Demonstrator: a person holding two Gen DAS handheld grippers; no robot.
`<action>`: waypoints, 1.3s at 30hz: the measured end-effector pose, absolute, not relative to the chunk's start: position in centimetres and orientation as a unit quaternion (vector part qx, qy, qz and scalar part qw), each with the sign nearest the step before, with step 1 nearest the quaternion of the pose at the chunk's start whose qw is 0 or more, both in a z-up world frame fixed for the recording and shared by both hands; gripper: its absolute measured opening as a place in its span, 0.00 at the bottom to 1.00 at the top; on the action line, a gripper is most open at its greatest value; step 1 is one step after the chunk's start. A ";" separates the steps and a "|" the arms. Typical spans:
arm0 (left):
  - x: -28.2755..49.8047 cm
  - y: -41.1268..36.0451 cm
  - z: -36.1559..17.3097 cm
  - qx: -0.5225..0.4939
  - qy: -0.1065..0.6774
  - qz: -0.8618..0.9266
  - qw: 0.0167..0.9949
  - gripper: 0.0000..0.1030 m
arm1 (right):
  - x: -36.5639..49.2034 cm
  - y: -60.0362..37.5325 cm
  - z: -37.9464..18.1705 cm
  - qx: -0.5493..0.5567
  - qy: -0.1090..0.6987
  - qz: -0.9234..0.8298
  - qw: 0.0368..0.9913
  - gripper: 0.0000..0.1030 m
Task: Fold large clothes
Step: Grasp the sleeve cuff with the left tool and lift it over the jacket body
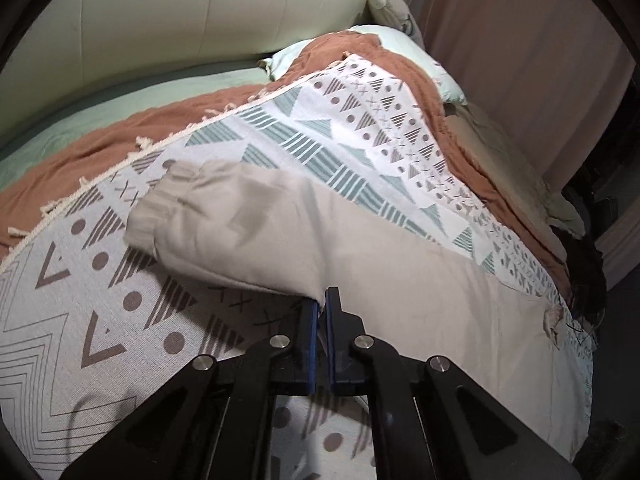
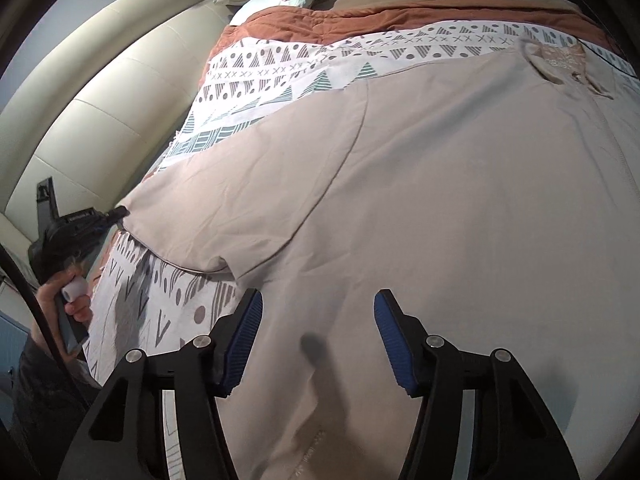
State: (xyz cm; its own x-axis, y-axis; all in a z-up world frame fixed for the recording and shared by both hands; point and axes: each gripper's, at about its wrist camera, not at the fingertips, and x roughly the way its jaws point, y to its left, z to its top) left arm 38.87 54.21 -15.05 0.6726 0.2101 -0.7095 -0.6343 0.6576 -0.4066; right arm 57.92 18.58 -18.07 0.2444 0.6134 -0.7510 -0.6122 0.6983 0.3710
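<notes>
A large beige jacket [image 2: 440, 184] lies spread on a patterned blanket [image 2: 256, 80] on the bed, collar [image 2: 560, 64] at the far right. My left gripper [image 1: 322, 300] is shut on the jacket's sleeve [image 1: 240, 232], whose elastic cuff [image 1: 156, 208] points left. In the right wrist view the left gripper [image 2: 116, 214] pinches the sleeve end at the left. My right gripper [image 2: 318, 312] is open just above the jacket's body, holding nothing.
A rust-brown blanket [image 1: 120, 136] and pale green pillows [image 1: 400, 40] lie beyond the patterned blanket [image 1: 72, 320]. A cream padded headboard [image 1: 200, 12] runs along the far side. Dark clothes [image 1: 584, 272] sit at the bed's right edge.
</notes>
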 end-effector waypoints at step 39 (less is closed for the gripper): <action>46.5 27.8 2.0 -0.162 0.310 0.014 0.937 0.05 | 58.8 4.6 -17.6 0.093 0.449 0.271 0.847 0.83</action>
